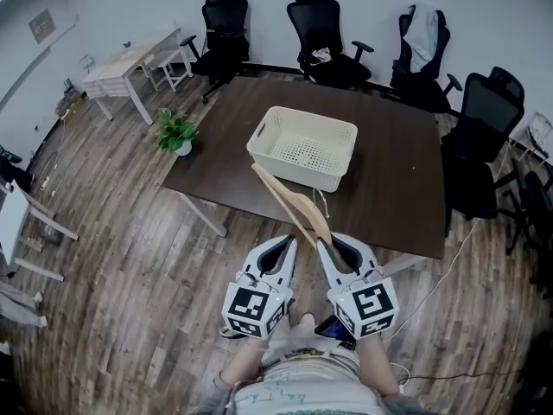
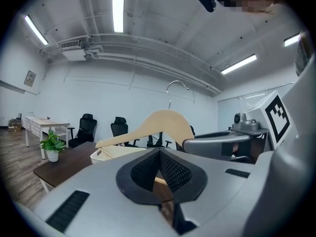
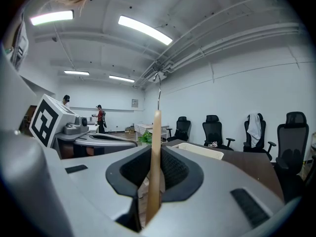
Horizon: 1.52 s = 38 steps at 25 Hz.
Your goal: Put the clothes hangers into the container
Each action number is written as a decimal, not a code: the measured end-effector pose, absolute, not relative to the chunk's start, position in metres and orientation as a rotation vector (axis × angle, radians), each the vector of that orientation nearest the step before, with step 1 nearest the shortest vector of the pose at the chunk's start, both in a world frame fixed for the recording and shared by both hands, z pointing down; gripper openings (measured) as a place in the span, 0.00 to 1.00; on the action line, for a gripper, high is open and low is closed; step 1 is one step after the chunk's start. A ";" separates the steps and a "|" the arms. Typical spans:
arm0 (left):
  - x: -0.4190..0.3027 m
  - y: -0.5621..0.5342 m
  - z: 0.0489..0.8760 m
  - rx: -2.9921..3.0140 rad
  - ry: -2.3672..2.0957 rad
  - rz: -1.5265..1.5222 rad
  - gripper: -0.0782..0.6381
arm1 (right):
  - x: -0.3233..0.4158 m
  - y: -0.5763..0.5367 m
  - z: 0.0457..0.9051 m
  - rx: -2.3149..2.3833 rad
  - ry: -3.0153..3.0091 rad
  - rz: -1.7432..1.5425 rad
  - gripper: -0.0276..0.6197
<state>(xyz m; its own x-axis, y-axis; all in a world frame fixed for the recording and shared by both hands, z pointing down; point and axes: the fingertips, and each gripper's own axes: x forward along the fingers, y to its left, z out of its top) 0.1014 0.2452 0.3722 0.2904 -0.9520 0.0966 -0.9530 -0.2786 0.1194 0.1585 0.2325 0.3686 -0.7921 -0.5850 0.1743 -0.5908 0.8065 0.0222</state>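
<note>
Holding both grippers side by side at 6 o'clock in the head view, the person points them nearly level toward 12 o'clock.

- Left gripper (image 1: 289, 242): jaws closed together, nothing between the pads.
- Right gripper (image 1: 327, 242): jaws clamped on a wooden hanger (image 1: 289, 201), seen edge-on between the pads in its own view. The metal hook (image 3: 158, 90) stands upright above the jaws.
- The hanger slants from the right jaws toward 11 o'clock. Its far tip shows just beside the near left corner of the basket (image 1: 333, 173). I cannot tell whether it touches.

Edges and room:
- The basket is cream with perforated walls and sits at 12 o'clock on a dark brown table (image 1: 397, 188), set in from every edge.
- The table's near edge runs across just ahead of the jaw tips.
- Bare wood-plank floor (image 1: 121, 258) lies from 7 to 10 o'clock.
- A white cable (image 1: 449, 262) trails over the floor at 3 o'clock.

Surroundings:
- A potted plant (image 1: 175, 132) stands at 10 o'clock, just beside the table's left edge.
- A pale desk (image 1: 130, 66) is at 11 o'clock.
- Black office chairs (image 1: 321, 33) line the far side from 12 to 2 o'clock, one with a white garment (image 1: 423, 26) draped over it.
</note>
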 end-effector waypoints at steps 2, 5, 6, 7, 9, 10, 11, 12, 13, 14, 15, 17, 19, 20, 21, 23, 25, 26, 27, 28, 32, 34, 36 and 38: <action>0.099 0.240 0.372 2.404 -1.771 0.003 0.12 | 0.156 0.229 0.369 0.939 -2.819 0.055 0.14; 0.096 0.228 0.371 2.420 -1.754 0.000 0.12 | 0.153 0.220 0.369 0.960 -2.813 0.055 0.14; 0.095 0.224 0.371 2.426 -1.745 -0.002 0.12 | 0.152 0.216 0.369 0.967 -2.809 0.054 0.14; 0.094 0.219 0.371 2.433 -1.734 -0.003 0.12 | 0.150 0.212 0.368 0.976 -2.804 0.053 0.14; 0.091 0.209 0.370 2.447 -1.712 -0.008 0.12 | 0.146 0.203 0.367 0.996 -2.797 0.052 0.14; 0.088 0.203 0.369 2.453 -1.703 -0.012 0.12 | 0.143 0.199 0.366 1.005 -2.792 0.053 0.14; 0.085 0.198 0.368 2.458 -1.695 -0.014 0.12 | 0.140 0.194 0.366 1.012 -2.787 0.052 0.14; 0.082 0.192 0.368 2.463 -1.686 -0.016 0.12 | 0.137 0.190 0.365 1.019 -2.780 0.051 0.14; 0.080 0.186 0.367 2.469 -1.676 -0.017 0.12 | 0.133 0.185 0.365 1.025 -2.775 0.049 0.14; 0.077 0.181 0.367 2.475 -1.666 -0.018 0.12 | 0.130 0.180 0.364 1.034 -2.770 0.048 0.14; 0.074 0.175 0.367 2.479 -1.654 -0.021 0.12 | 0.128 0.175 0.363 1.043 -2.766 0.048 0.14; 0.070 0.164 0.368 2.488 -1.634 -0.023 0.12 | 0.123 0.165 0.364 1.063 -2.754 0.050 0.14; 0.064 0.154 0.369 2.499 -1.618 -0.020 0.12 | 0.118 0.154 0.365 1.080 -2.743 0.052 0.14; 0.060 0.148 0.370 2.503 -1.614 -0.019 0.12 | 0.115 0.149 0.366 1.087 -2.740 0.055 0.14; 0.056 0.143 0.370 2.506 -1.611 -0.018 0.12 | 0.111 0.143 0.367 1.092 -2.736 0.057 0.14; 0.047 0.131 0.372 2.510 -1.602 -0.015 0.12 | 0.102 0.131 0.369 1.100 -2.731 0.059 0.14; 0.039 0.119 0.375 2.513 -1.587 -0.014 0.12 | 0.094 0.118 0.371 1.108 -2.725 0.061 0.14; 0.036 0.112 0.376 2.515 -1.578 -0.015 0.12 | 0.091 0.112 0.372 1.112 -2.720 0.063 0.14; 0.033 0.106 0.377 2.518 -1.570 -0.016 0.12 | 0.087 0.106 0.373 1.117 -2.714 0.064 0.14; 0.030 0.100 0.377 2.524 -1.563 -0.015 0.12 | 0.083 0.101 0.374 1.123 -2.710 0.066 0.14; 0.016 0.082 0.375 2.549 -1.540 -0.009 0.12 | 0.070 0.082 0.376 1.143 -2.698 0.070 0.14; 0.011 0.075 0.376 2.557 -1.529 -0.005 0.12 | 0.065 0.074 0.377 1.155 -2.686 0.069 0.14; 0.004 0.069 0.377 2.563 -1.518 0.000 0.12 | 0.059 0.068 0.379 1.168 -2.675 0.069 0.14; -0.003 0.065 0.378 2.570 -1.507 0.002 0.12 | 0.053 0.064 0.380 1.179 -2.669 0.071 0.14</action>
<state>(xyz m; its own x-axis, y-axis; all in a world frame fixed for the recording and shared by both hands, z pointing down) -0.0033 0.0651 0.3784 0.4917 -0.8669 0.0824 -0.8670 -0.4786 0.1385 0.0534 0.0640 0.3802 -0.6528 -0.7242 0.2220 -0.7350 0.6765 0.0456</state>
